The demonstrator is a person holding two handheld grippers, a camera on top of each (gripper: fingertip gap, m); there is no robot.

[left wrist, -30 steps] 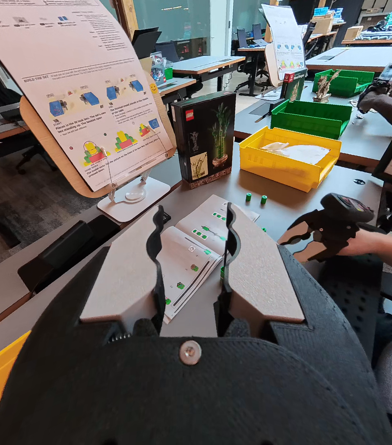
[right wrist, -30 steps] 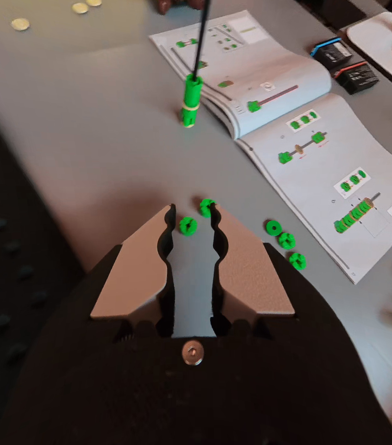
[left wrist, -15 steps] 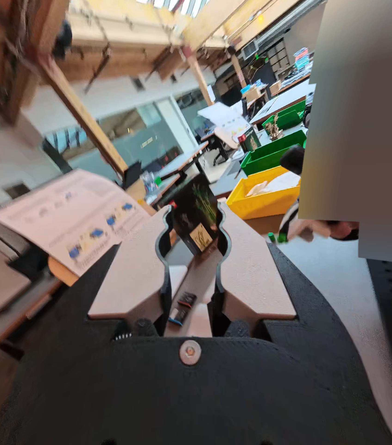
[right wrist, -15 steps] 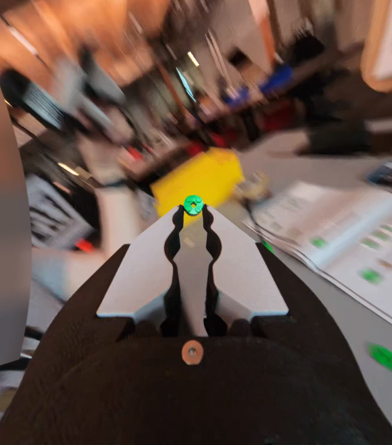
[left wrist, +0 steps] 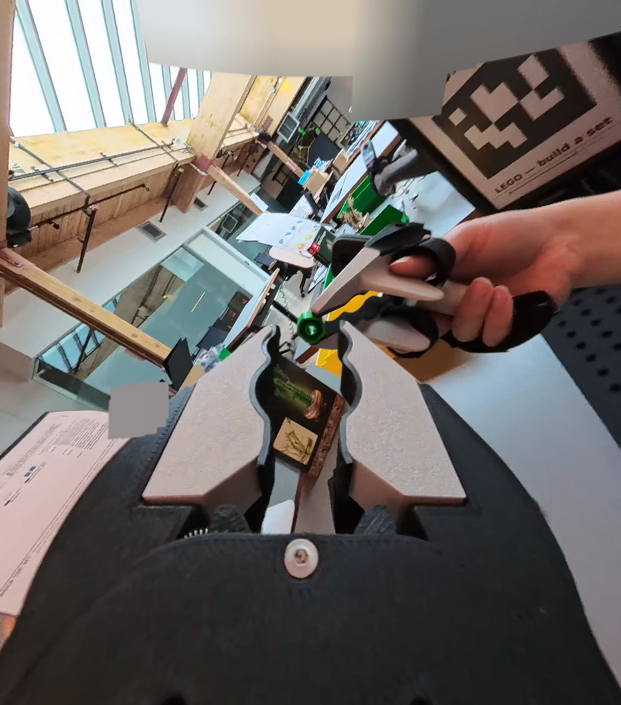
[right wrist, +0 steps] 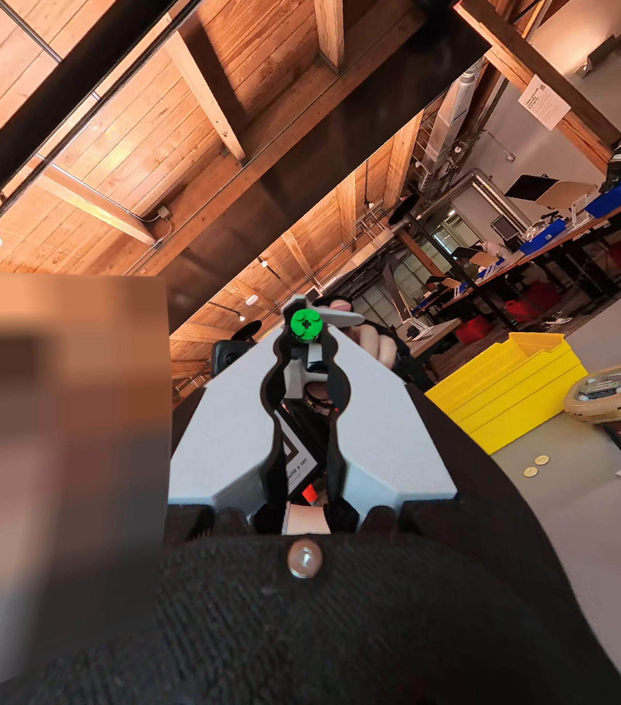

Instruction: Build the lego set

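Left wrist view tilts up toward the ceiling beams. At the lower left of the frame a printed instruction sheet (left wrist: 30, 496) lies slanted. In the middle the left tongs (left wrist: 307, 335) stand spread, with nothing between their tips; through the gap shows the dark set box (left wrist: 301, 416) with its bamboo picture. Just past the tips, slightly right of centre, a round green lego piece (left wrist: 311, 329) is pinched at the tip of the right tongs (left wrist: 320, 320), which a hand (left wrist: 511, 274) holds from the right side of the frame. A grey surface (left wrist: 530, 438) runs along the lower right.

Right wrist view also looks up at wooden ceiling planks. At centre, the right tongs (right wrist: 305, 324) are closed on the green lego piece (right wrist: 306, 324), studs facing the camera. Behind it, the other tongs and fingers (right wrist: 373, 343) show. At the right sit a yellow bin (right wrist: 503, 389) and a round tan base (right wrist: 614, 393) on the surface.
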